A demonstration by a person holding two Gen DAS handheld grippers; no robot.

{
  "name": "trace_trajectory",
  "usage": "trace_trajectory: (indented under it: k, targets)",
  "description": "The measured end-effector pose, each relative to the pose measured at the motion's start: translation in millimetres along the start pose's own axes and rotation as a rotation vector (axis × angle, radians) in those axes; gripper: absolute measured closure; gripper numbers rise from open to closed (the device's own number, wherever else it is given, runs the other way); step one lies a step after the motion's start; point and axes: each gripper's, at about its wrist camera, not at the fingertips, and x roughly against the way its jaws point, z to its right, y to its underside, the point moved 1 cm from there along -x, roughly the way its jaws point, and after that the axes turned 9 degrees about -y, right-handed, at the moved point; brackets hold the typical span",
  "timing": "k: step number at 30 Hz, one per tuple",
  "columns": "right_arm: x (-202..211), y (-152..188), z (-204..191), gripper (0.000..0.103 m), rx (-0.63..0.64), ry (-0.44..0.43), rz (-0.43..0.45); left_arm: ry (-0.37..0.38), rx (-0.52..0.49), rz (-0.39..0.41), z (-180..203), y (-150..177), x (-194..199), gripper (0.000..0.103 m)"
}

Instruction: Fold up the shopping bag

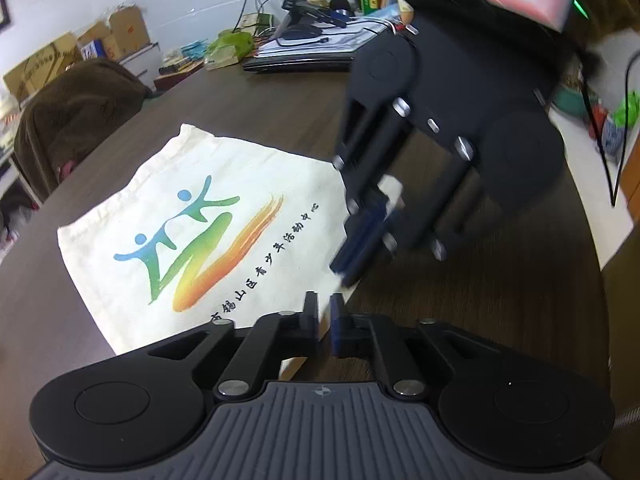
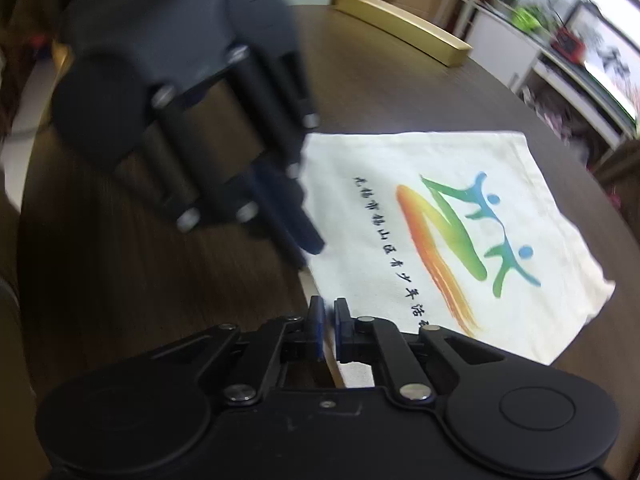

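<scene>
Shopping bag (image 1: pixel 192 240) lying flat on the bench (image 1: pixel 260 112). Left gripper (image 1: pixel 323 320) and right gripper (image 1: pixel 352 264) sitting side by side at one bag edge, fingers (image 1: pixel 310 316) closing on it. Boxes (image 1: pixel 80 52) and a laptop (image 1: pixel 300 62) standing behind the bag.

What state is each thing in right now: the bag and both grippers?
Shopping bag: unfolded, flat on the table, printed side up.
Left gripper: shut on the bag's near edge.
Right gripper: shut on the same edge, beside the left.
</scene>
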Motion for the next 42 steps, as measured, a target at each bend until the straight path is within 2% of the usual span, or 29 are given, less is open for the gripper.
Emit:
trace_trajectory:
  k: [2, 4, 8, 11, 13, 15, 19, 21, 23, 25, 28, 33, 36, 39, 42]
  targets:
    - [6.3, -4.0, 7.5, 0.101, -0.044, -0.016, 0.014, -0.025, -0.046, 0.004, 6.5, 1.3, -0.1, 0.092]
    - [12.0, -8.1, 14.8, 0.101, -0.083, -0.033, 0.027, -0.042, -0.078, 0.015, 11.1, 1.8, 0.0, 0.087]
    - [17.5, -14.5, 20.7, 0.101, -0.097, -0.039, 0.033, -0.094, -0.090, 0.025, 14.1, -1.8, -4.2, 0.079]
    - [18.0, -15.8, 22.3, 0.101, -0.102, -0.040, 0.031, -0.089, -0.089, 0.029, 13.8, -4.2, -5.2, 0.074]
    - [19.9, -16.9, 24.6, 0.101, -0.117, -0.048, 0.038, -0.078, -0.124, 0.041, 18.7, -4.4, -2.2, 0.060]
    - [21.2, -17.7, 27.3, 0.101, -0.114, -0.040, 0.041, -0.092, -0.175, 0.061, 26.2, -3.6, 1.2, 0.051]
    - [26.0, -20.3, 27.4, 0.101, -0.097, -0.044, 0.040, -0.130, -0.207, 0.057, 30.6, -2.4, -3.9, 0.051]
    - [30.8, -22.0, 23.5, 0.101, -0.082, -0.053, 0.038, -0.143, -0.205, 0.043, 28.6, -2.4, -9.1, 0.054]
    - [36.3, -24.1, 20.3, 0.101, -0.071, -0.065, 0.040, -0.152, -0.198, 0.043, 26.6, -3.0, -11.4, 0.067]
    - [41.1, -25.8, 18.3, 0.102, -0.060, -0.112, 0.033, -0.119, -0.167, 0.014, 21.3, -5.1, -15.4, 0.095]
    - [51.5, -28.5, 15.6, 0.101, -0.069, -0.154, 0.045, -0.106, -0.120, 0.012, 16.3, -5.9, -13.1, 0.099]
    - [60.6, -32.7, 43.6, 0.100, -0.162, -0.145, 0.115, -0.066, -0.089, 0.036, 17.3, -7.2, 13.4, 0.100]
    - [43.2, -31.9, 66.4, 0.099, -0.238, -0.138, 0.114, -0.042, -0.084, 0.031, 23.5, -5.0, 34.3, 0.100]
    - [15.7, -26.0, 81.2, 0.099, -0.321, -0.179, 0.083, -0.015, -0.077, 0.027, 30.1, -3.5, 60.2, 0.100]
    - [-11.0, -19.6, 82.8, 0.099, -0.347, -0.212, 0.038, 0.022, -0.078, 0.026, 36.5, -4.2, 87.0, 0.100]
